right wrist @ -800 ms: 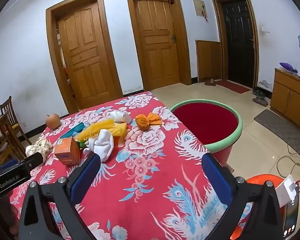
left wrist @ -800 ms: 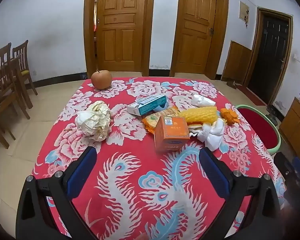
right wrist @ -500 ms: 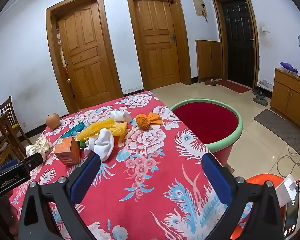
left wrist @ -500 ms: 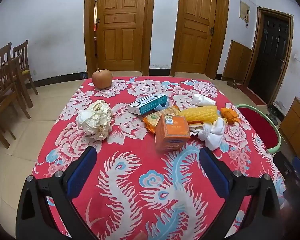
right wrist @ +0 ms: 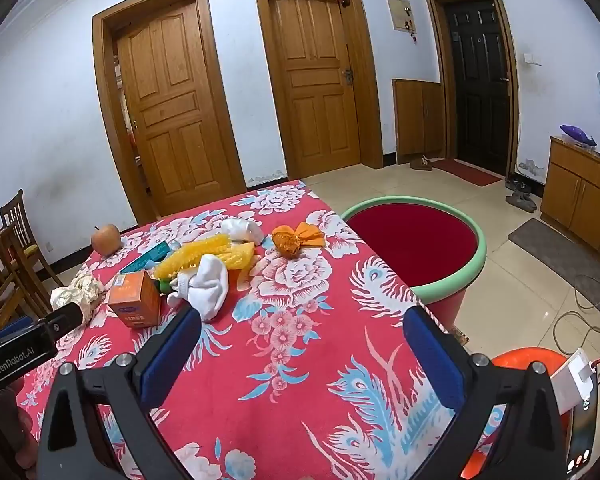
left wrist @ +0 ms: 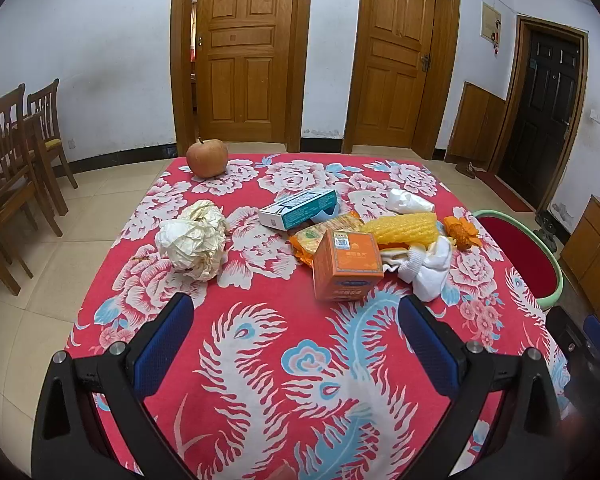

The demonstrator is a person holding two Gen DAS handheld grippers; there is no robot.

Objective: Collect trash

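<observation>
Both grippers, left (left wrist: pixel 292 344) and right (right wrist: pixel 300 354), hover spread and empty over the table (left wrist: pixel 260 380); the crumpled paper (left wrist: pixel 194 240) at its left side looks light and soft (pinch its middle).

Right gripper (right wrist: pixel 300 344) jaws wide apart over floral tablecloth (right wrist: pixel 308 360), orange box (right wrist: pixel 134 298), white sock (right wrist: pixel 208 284), red basin (right wrist: pixel 412 240) beside table

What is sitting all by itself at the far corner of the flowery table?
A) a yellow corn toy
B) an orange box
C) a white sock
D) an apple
D: the apple stands alone at the far corner of the table, while the orange box, the white sock and the yellow piece crowd together nearer the middle.
</observation>
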